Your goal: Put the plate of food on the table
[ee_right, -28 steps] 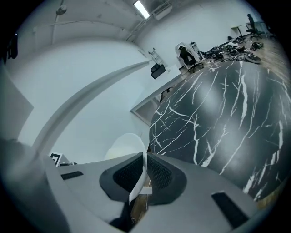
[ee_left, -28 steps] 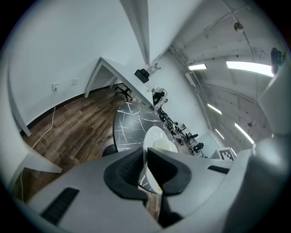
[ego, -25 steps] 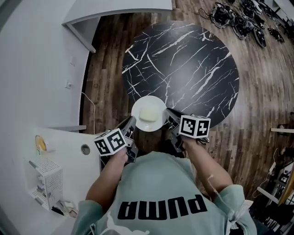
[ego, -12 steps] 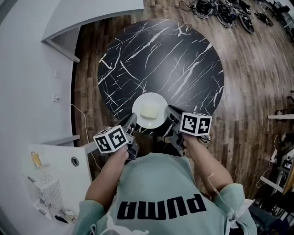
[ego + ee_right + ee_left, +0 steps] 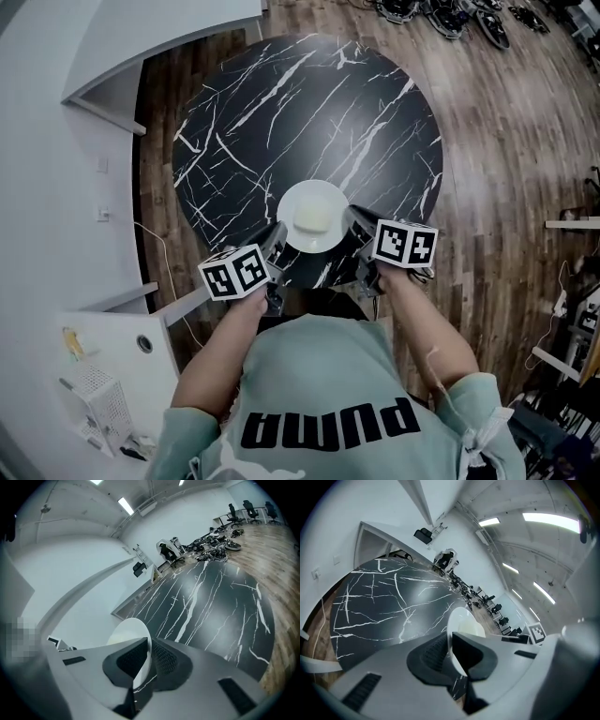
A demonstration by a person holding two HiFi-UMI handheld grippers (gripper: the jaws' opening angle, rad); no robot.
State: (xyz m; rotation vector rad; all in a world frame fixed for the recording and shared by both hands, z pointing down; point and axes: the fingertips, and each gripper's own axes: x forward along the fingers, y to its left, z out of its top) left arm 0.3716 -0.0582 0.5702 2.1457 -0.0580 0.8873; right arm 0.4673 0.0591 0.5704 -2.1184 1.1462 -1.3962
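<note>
Plate clamped both sides — over table.

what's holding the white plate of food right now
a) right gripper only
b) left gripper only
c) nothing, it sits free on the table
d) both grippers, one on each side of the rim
D: the left gripper and the right gripper are each shut on opposite edges of the white plate; each gripper view shows the rim between its jaws.
</note>
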